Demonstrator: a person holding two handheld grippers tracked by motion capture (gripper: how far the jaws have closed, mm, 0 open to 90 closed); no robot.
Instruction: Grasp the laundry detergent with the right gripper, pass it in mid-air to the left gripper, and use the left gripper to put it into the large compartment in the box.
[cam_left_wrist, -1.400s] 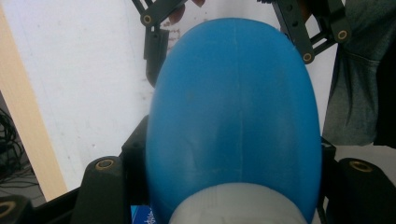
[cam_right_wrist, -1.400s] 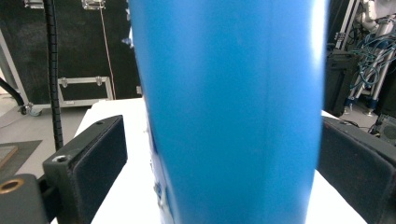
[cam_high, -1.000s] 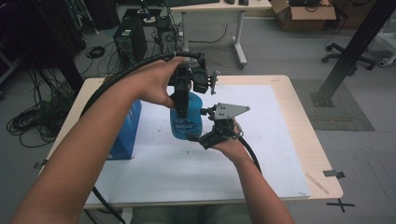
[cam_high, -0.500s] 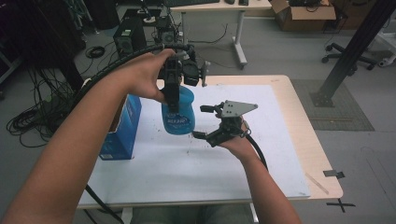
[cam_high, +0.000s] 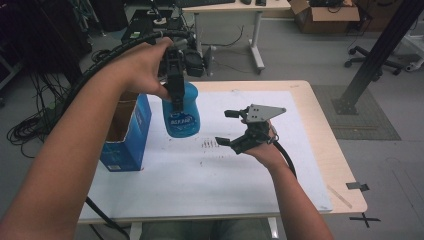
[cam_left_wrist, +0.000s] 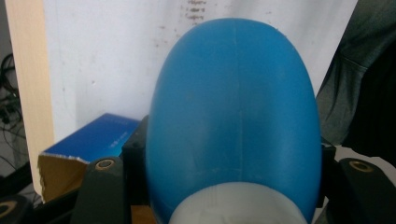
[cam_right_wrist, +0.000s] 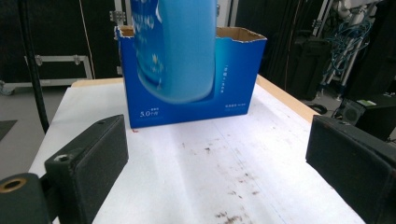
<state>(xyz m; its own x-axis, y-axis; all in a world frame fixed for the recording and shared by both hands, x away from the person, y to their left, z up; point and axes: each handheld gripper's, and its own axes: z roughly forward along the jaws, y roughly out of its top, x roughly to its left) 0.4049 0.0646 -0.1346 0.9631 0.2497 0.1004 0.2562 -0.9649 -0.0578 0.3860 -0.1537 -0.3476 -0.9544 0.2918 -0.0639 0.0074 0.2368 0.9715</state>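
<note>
A blue plastic bottle (cam_high: 181, 117) with a white label hangs above the table, bottom down. My left gripper (cam_high: 175, 97) is shut on its upper part, coming from above. In the left gripper view the bottle's (cam_left_wrist: 233, 116) rounded body bulges out between the two jaws of the left gripper (cam_left_wrist: 232, 186). My right gripper (cam_high: 225, 127) stands open to the right of the bottle, apart from it, jaws pointing left. In the right gripper view nothing lies between the wide jaws of the right gripper (cam_right_wrist: 219, 168), and the bottle (cam_right_wrist: 177, 51) hangs ahead in front of a blue box (cam_right_wrist: 233, 79).
An open blue cardboard box (cam_high: 125, 135) stands at the table's left side, just left of the bottle. A white sheet (cam_high: 200, 175) with dark specks covers the wooden table (cam_high: 320, 115). Cables, desks and an office chair stand on the floor beyond.
My left gripper has carried the bottle up and to the left, toward the blue box. My right gripper has drawn away to the right, and a gap has appeared between it and the bottle.
</note>
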